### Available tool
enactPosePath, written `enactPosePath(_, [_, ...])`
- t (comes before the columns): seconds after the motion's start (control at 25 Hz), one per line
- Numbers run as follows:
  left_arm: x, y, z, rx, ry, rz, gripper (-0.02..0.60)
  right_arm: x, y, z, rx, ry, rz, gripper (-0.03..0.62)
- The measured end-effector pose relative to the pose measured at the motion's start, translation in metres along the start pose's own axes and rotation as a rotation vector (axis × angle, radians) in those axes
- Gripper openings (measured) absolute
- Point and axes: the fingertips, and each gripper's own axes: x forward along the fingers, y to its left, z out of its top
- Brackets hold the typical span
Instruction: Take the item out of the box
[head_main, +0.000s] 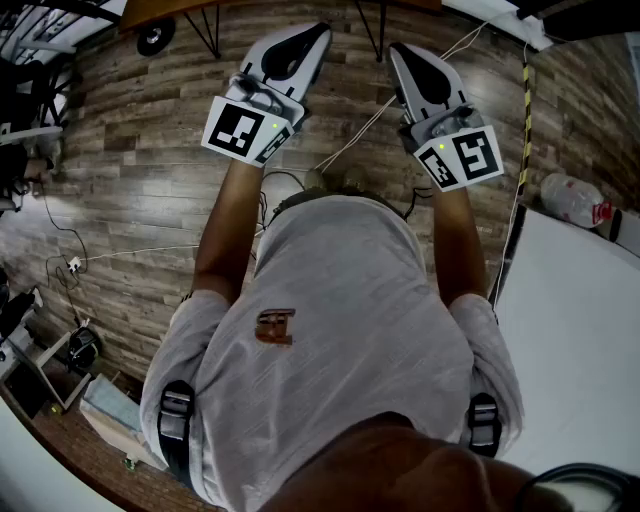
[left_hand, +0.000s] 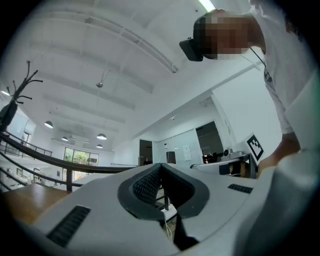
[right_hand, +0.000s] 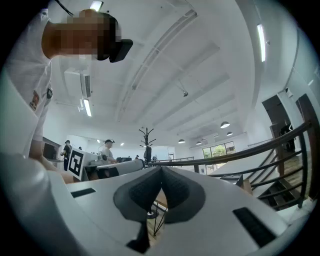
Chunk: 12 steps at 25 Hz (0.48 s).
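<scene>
The person stands with both arms stretched forward over the wooden floor (head_main: 130, 200), and neither tool is working on anything. The left gripper (head_main: 318, 32) has its jaws pressed together, dark pads meeting with nothing between them, and the right gripper (head_main: 397, 50) is closed and empty in the same way. Both are tilted upward: each gripper view looks past its closed tips (left_hand: 160, 166) (right_hand: 161, 170) at ceiling lights and the far end of the hall. I take this for a ready or idle pose and not a reach, with the marker cubes (head_main: 245, 130) turned up toward the head camera. The box and the item inside it appear in no view, so I cannot say where they lie, and the task looks not yet begun. To the person's right is the edge of a white table (head_main: 580, 330), with a clear plastic bottle (head_main: 575, 200) on the floor beyond it. A thin cable (head_main: 370, 120) trails across the boards under the hands. The right gripper view shows a coat stand (right_hand: 147, 137) and a dark railing (right_hand: 260, 150) well off. Nothing stands between the grippers and open floor; the person must turn toward wherever the box waits
</scene>
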Motion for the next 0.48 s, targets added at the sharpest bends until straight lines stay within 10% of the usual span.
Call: enactPosePath(0.48, [-0.0034, -0.0072, 0.0016, 0.002, 0.0, -0.004, 0.02, -0.0064, 0.0057, 0.0016, 0.008, -0.004, 0.013, 0.031])
